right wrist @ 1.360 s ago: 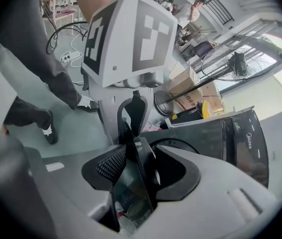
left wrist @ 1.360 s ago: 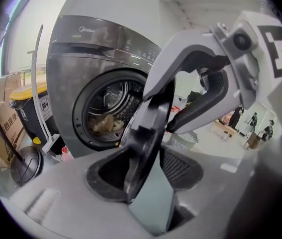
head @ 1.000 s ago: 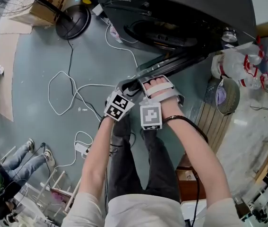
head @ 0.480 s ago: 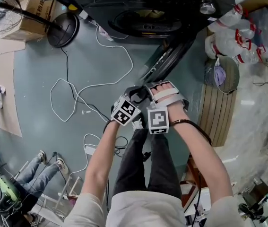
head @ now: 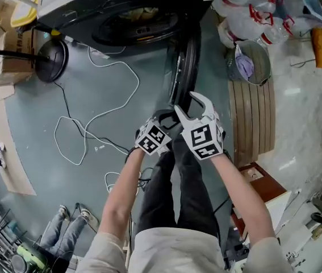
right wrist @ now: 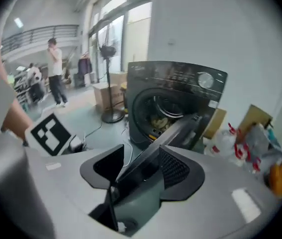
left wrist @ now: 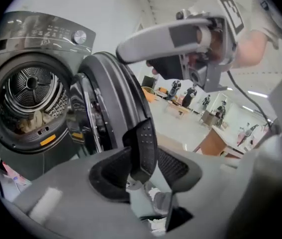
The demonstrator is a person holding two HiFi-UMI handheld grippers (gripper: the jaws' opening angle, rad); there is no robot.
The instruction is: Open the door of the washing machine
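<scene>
The dark grey washing machine (head: 121, 10) stands at the top of the head view, and its round door (head: 186, 56) swings out towards me. Laundry lies in the drum (left wrist: 29, 91). My left gripper (head: 163, 121) is at the door's free edge. Its jaws have just been closing, the door rim (left wrist: 143, 143) stands between them, and a gap shows beside the right pad. My right gripper (head: 193, 108) sits beside it. Its jaws have just been opening and now stand wide, with the door edge (right wrist: 180, 128) running between them. One of its white fingers (left wrist: 160, 36) crosses the top of the left gripper view.
A white cable (head: 115, 95) loops over the floor left of the door. A fan base (head: 50, 58) and cardboard boxes (head: 13, 50) stand at the left. Bags of bottles (head: 251, 10), a round bin (head: 251, 61) and a slatted board (head: 251, 118) crowd the right.
The door has swung further out from the machine. Both grippers moved back with its edge. The right gripper rolled over, so its white fingers now show spread apart.
</scene>
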